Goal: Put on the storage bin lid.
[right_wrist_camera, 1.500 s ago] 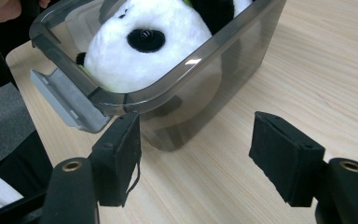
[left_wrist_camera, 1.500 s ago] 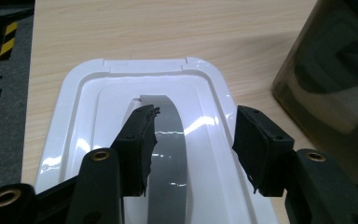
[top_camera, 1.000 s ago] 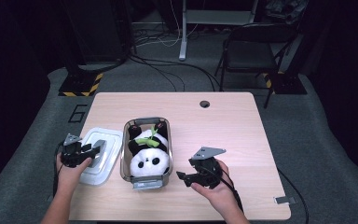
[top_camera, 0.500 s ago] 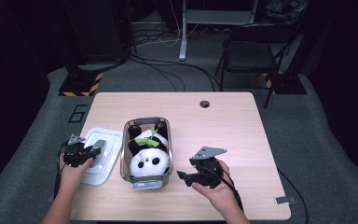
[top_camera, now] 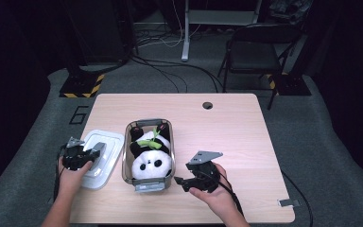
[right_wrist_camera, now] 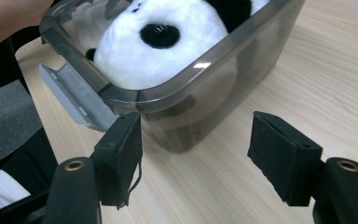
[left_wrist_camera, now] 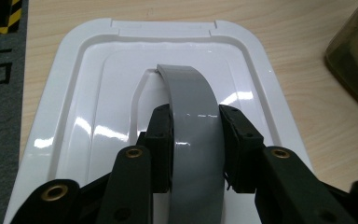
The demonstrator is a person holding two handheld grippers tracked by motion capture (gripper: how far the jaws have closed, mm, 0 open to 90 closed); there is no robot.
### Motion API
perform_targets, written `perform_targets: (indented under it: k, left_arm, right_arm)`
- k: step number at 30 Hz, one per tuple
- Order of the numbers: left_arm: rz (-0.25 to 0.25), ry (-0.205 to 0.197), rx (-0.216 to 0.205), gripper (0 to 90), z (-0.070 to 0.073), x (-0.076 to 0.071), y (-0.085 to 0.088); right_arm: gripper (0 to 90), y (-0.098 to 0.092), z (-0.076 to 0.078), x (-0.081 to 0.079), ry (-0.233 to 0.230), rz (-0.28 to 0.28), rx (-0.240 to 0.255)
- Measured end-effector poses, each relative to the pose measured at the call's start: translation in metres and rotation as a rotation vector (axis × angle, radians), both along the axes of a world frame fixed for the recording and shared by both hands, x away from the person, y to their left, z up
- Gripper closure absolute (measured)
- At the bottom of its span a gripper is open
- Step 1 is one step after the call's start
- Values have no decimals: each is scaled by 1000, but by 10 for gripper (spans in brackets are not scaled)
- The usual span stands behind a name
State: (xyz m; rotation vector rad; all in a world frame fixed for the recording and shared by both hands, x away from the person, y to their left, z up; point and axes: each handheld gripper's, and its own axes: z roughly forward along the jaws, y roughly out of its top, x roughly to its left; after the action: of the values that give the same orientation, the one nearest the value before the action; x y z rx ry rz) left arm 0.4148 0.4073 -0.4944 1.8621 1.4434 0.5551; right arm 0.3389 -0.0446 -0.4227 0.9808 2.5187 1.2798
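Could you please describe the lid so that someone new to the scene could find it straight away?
On the wooden table, look left of the clear bin holding the panda. The lid lies flat there, white and glossy. Its grey handle sits between the left hand-held gripper jaws.

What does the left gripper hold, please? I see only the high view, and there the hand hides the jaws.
Observer: In the left gripper view, the left gripper is shut on the grey handle of the white lid.
Operator: Is the lid lifted from the table?
Observer: I cannot tell; the handle arches up above the lid's top.
Operator: And the right gripper?
Observer: The right gripper is open, near the corner of the clear container, beside its grey latch.
Operator: What is inside?
Observer: A plush panda, its white face against the wall.
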Motion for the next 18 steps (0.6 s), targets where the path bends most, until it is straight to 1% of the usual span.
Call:
perform_targets:
  k: [1, 2, 3, 4, 5, 6, 8, 9, 12, 13, 14, 16, 18]
  left_arm:
    - [6, -6, -5, 671, 1, -1, 0]
    - [1, 0, -5, 671, 3, -2, 1]
    - [2, -6, -9, 671, 5, -3, 1]
    - [4, -8, -8, 671, 6, -5, 2]
    - [7, -21, -3, 671, 8, -5, 2]
    - [5, -15, 2, 671, 10, -7, 2]
    - [13, -27, 2, 671, 13, -10, 2]
    - [7, -23, 5, 671, 15, -11, 2]
    - [5, -33, -3, 671, 20, -15, 3]
    - [8, -37, -8, 671, 22, -16, 2]
    - [2, -32, -9, 671, 25, -18, 2]
    - [-2, -36, -13, 671, 28, -20, 1]
    - [-4, -39, -15, 671, 32, -22, 0]
  right_arm:
    - [340, 1, -1, 0, -5, 9, 0]
    - [341, 3, -1, 0, -4, 14, -1]
    - [341, 4, -1, 0, -2, 23, -1]
    - [342, 6, -1, 0, -4, 30, 0]
    - [343, 7, -1, 0, -2, 31, 1]
    - [344, 8, -2, -1, 0, 34, -1]
    - [346, 11, -2, 0, -3, 50, -5]
    - [346, 12, -2, 0, -5, 57, -7]
    - [350, 15, -2, -2, -2, 66, -8]
    - [352, 16, -3, -2, -5, 70, -8]
    - [360, 17, -2, -2, -10, 76, -8]
    - [392, 19, -1, -4, -20, 87, -1]
    - [395, 22, 0, -6, -35, 92, -3]
